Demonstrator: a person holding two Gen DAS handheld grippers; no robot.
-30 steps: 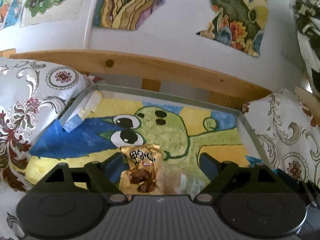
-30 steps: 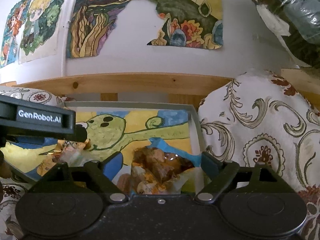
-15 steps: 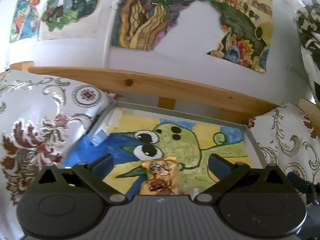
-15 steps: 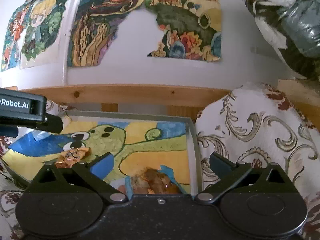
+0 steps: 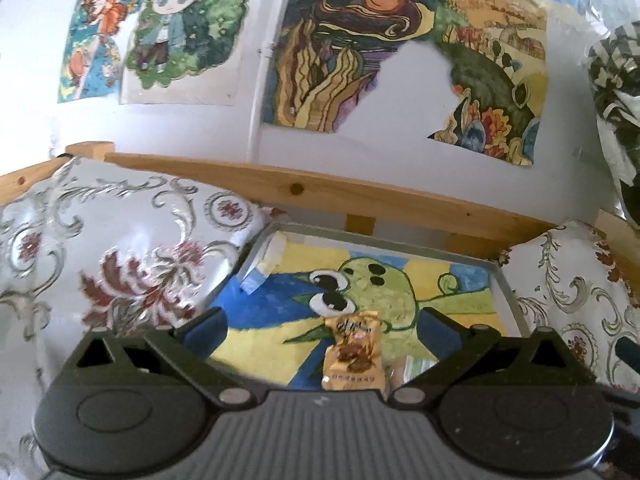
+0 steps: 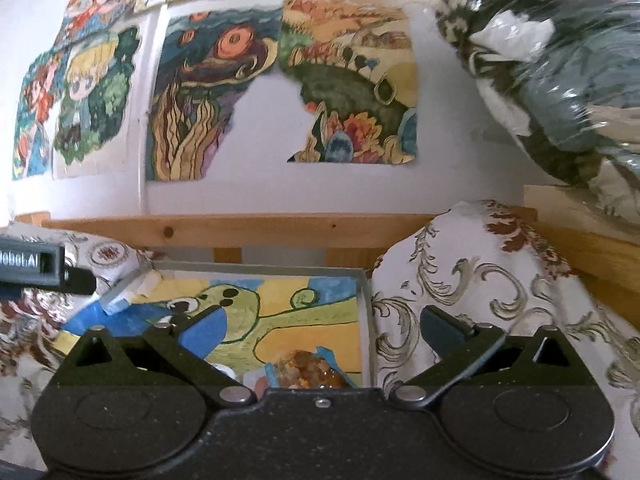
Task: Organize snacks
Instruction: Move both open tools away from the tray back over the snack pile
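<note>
While the gold snack packet (image 5: 352, 354) lies flat on the painted tray (image 5: 505, 288), I read this as a between-placements step: nothing is gripped, both tools up and off the snacks. Packet sits low in the left wrist view, roughly centred between my left gripper (image 5: 322, 322) jaws but below and short of their tips, not touched. A pale wrapped snack (image 5: 408, 370) lies just beside it on the right, partly hidden by the tool body. Left jaws spread wide, empty. In the right wrist view an orange-brown snack in a blue wrapper (image 6: 308, 370) sits near the tray's right wall, also between and under my right gripper (image 6: 322, 322) jaws, untouched; those jaws wide open too, holding nothing. More small wrapped bits to its left, too cut off to identify. Next move, my guess: drop one tool down and forward onto a packet, or go fetch another snack from off-tray; none is visible outside the tray. Tray rests between two patterned cushions (image 5: 120, 264), wooden rail (image 5: 320, 196) behind, paintings on the wall (image 5: 360, 60).
</note>
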